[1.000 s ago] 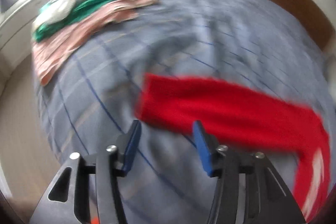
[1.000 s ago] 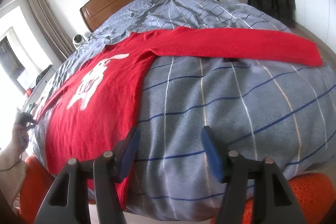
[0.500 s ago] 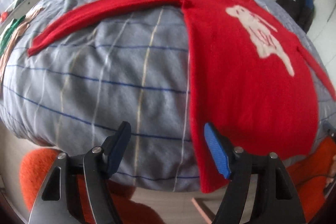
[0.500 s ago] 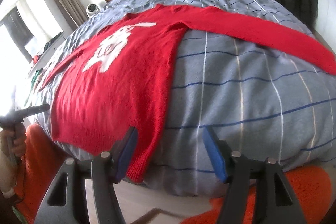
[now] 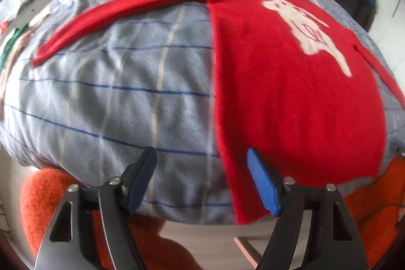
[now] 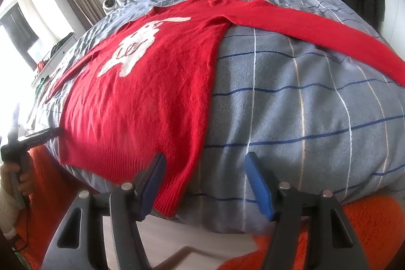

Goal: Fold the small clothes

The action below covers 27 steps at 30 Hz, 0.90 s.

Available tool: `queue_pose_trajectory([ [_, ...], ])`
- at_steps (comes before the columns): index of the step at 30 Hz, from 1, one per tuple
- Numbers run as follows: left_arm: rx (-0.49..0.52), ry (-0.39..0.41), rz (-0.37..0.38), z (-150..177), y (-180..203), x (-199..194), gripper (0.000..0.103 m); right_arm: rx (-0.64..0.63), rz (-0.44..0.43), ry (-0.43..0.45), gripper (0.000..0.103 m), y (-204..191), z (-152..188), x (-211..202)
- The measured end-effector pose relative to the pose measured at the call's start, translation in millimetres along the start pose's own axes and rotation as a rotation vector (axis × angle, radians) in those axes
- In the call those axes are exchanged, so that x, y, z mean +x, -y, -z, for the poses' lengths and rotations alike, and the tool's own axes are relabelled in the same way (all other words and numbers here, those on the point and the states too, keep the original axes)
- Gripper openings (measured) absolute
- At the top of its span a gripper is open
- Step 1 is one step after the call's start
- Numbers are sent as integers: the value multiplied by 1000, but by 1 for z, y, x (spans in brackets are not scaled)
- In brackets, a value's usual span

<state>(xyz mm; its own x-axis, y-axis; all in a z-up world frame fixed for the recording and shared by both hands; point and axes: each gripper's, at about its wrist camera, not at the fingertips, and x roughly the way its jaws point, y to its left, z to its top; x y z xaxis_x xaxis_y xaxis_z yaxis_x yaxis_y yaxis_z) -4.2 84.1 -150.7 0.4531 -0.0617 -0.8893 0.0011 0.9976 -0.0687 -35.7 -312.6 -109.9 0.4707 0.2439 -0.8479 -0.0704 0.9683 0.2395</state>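
In the left wrist view the red sweater (image 5: pixel 291 98) loses its right sleeve past the right edge of the frame — in the right wrist view the other sleeve runs off at right. Clothes (image 5: pixel 10 47) at far left are blurred, cropped — unidentifiable.

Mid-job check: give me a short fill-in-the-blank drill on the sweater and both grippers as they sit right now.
1. The red sweater lies spread flat on the grey checked ____.
2. The animal figure knitted on its front is ____ in colour.
3. The sweater's near hem corner hangs between the fingers of the right gripper, whose jaws are ____.
4. The left gripper has its jaws opening, with its right blue finger over the sweater's ____ edge.

Missing words: duvet; white; open; left
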Motion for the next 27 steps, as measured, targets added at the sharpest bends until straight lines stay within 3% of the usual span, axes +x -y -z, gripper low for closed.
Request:
queue_pose_trajectory([
  [3,31,-23,56,9,9,2,82,29,-30,-7,64,2,2,-4],
  [7,78,-54,63,13,24,12,77,34,-58,-38,66,0,7,2],
  [9,92,-59,67,13,28,15,63,27,-62,-60,66,-3,6,11],
  [12,90,-79,99,13,30,19,15,21,-121,-134,63,-8,8,29],
  [13,86,-88,106,13,31,22,5,8,-127,-159,48,-12,10,35],
  [14,84,-93,103,13,31,22,3,-8,-125,-184,33,-15,11,40],
  [15,87,-94,97,14,32,22,3,-21,-112,-202,3,-17,13,44],
  [22,135,-121,51,28,32,18,1,-32,-12,-239,3,-16,20,20],
  [25,129,-126,35,21,38,28,3,2,-4,-260,3,-12,22,37],
  [27,137,-119,28,20,44,27,9,6,-2,-258,4,-16,18,45],
])
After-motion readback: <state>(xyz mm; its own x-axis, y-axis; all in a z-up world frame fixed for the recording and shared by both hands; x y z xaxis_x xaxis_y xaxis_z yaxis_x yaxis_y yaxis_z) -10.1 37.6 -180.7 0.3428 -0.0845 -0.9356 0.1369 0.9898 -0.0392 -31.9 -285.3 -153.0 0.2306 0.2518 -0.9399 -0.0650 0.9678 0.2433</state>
